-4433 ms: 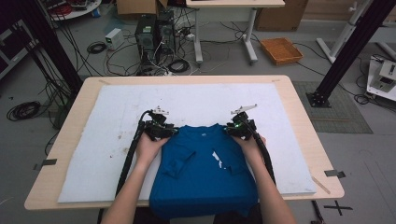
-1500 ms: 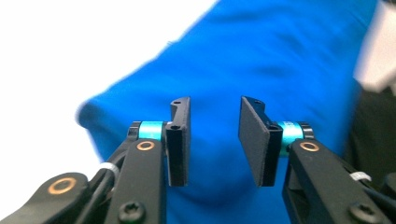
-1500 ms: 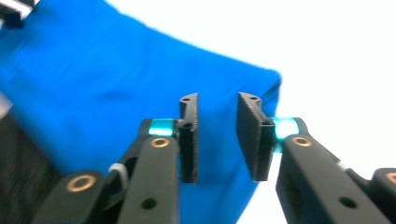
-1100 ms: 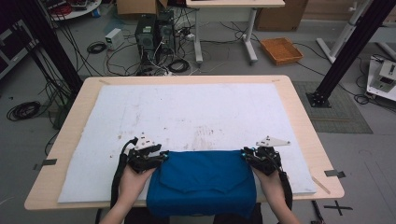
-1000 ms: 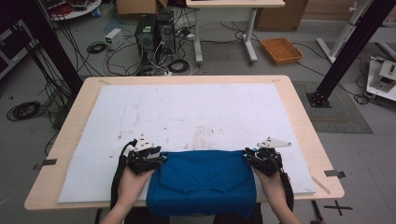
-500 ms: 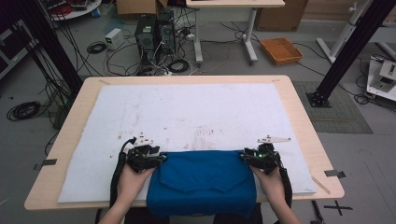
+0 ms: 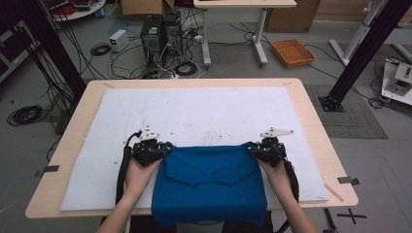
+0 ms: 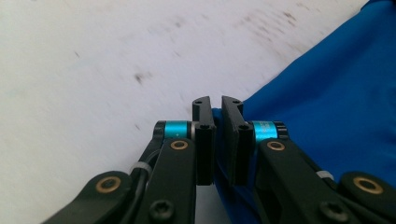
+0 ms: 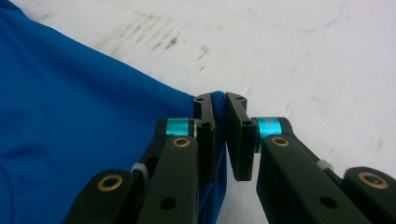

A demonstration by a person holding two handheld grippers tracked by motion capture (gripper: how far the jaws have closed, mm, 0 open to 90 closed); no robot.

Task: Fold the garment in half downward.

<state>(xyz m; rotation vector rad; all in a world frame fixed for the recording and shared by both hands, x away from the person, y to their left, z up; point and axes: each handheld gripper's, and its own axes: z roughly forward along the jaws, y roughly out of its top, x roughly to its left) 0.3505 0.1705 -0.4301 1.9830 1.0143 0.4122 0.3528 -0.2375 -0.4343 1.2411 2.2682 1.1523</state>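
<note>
A blue garment lies folded on the white mat, its lower part hanging over the table's near edge. My left gripper holds its far left corner, and my right gripper holds its far right corner. In the left gripper view the jaws of the left gripper are shut on blue cloth, which spreads off to the right. In the right gripper view the right gripper pinches a fold of the cloth, which spreads to the left. The top edge is stretched straight between both grippers.
The mat covers most of the wooden table, with bare stained mat beyond the garment. Tape marks sit near the table's corners. Behind the table are computer towers, cables, an orange tray and black frame posts.
The garment was spread with the grippers close together near its top; it is now folded shorter, with the grippers wide apart on its corners. Over the last second both moved slightly away from the person.
</note>
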